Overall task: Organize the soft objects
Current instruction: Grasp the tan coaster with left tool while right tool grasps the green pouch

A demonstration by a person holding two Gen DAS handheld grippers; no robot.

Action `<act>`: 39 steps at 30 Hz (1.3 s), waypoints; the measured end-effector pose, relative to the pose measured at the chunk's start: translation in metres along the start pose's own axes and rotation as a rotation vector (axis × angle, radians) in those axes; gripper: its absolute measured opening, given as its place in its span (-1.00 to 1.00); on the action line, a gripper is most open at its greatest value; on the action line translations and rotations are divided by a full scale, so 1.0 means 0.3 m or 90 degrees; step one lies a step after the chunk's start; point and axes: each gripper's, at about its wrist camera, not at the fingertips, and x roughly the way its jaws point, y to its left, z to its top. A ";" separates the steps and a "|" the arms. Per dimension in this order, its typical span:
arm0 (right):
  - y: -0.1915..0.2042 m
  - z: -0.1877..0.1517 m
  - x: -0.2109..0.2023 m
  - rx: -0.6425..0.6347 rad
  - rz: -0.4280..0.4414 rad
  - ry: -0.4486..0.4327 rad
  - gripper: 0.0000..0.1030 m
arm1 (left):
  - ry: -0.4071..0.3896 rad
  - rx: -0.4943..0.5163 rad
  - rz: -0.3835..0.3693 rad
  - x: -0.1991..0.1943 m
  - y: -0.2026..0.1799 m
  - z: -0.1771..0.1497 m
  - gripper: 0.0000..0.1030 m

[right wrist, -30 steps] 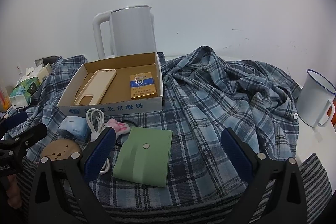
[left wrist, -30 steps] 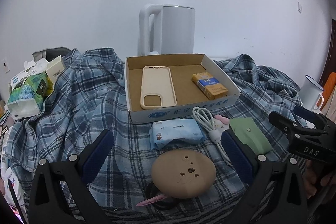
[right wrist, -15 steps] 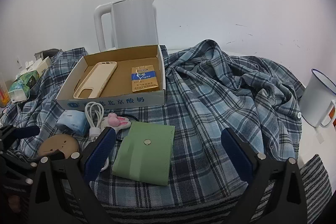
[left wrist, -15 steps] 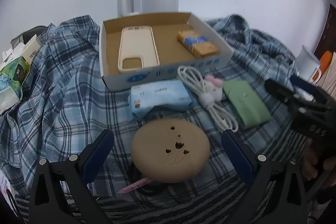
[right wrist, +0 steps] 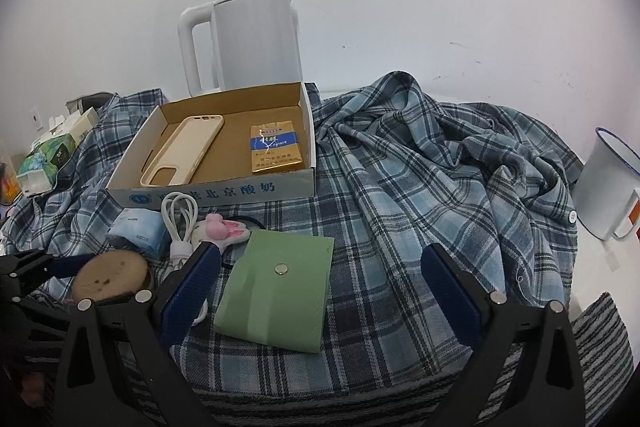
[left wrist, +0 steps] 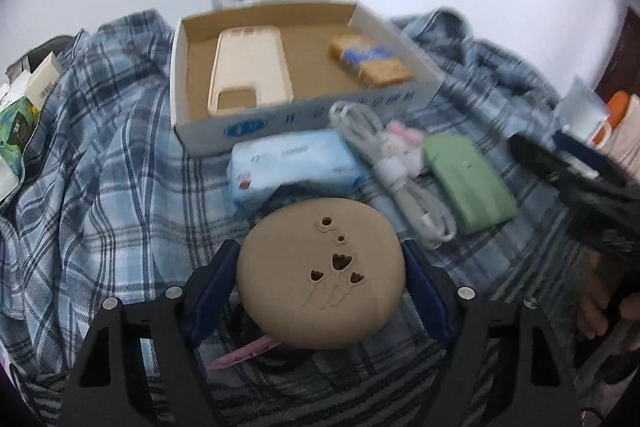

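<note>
A round tan pad with heart cut-outs (left wrist: 320, 271) lies on the plaid cloth, and my left gripper (left wrist: 320, 283) has a blue finger against each side of it. The pad also shows in the right wrist view (right wrist: 110, 277). Behind it lie a blue tissue pack (left wrist: 292, 167), a white cable with a pink plush charm (left wrist: 396, 163) and a green pouch (left wrist: 468, 183). An open cardboard box (left wrist: 304, 111) holds a cream phone case (left wrist: 250, 71) and a yellow pack (left wrist: 370, 65). My right gripper (right wrist: 320, 291) is open above the green pouch (right wrist: 280, 287).
A white kettle (right wrist: 248, 43) stands behind the box. A white enamel mug (right wrist: 608, 187) stands at the right. Tissue packs and small boxes (left wrist: 24, 107) sit at the far left. A pink strip (left wrist: 244, 351) pokes out under the pad. The plaid cloth (right wrist: 440, 167) is rumpled at the right.
My left gripper has moved forward and down to the tan pad and its fingers have closed in against the pad's sides. My right gripper has barely moved.
</note>
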 end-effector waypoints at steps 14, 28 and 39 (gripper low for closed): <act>0.045 0.017 0.110 0.007 0.018 0.138 0.84 | -0.153 -0.047 0.008 -0.146 0.043 -0.027 0.59; 0.049 -0.017 0.182 0.015 0.034 0.187 0.78 | -0.150 -0.038 0.004 -0.145 0.037 -0.031 0.59; 0.054 -0.020 0.166 -0.013 0.011 0.176 0.36 | -0.154 -0.037 0.003 -0.150 0.039 -0.033 0.60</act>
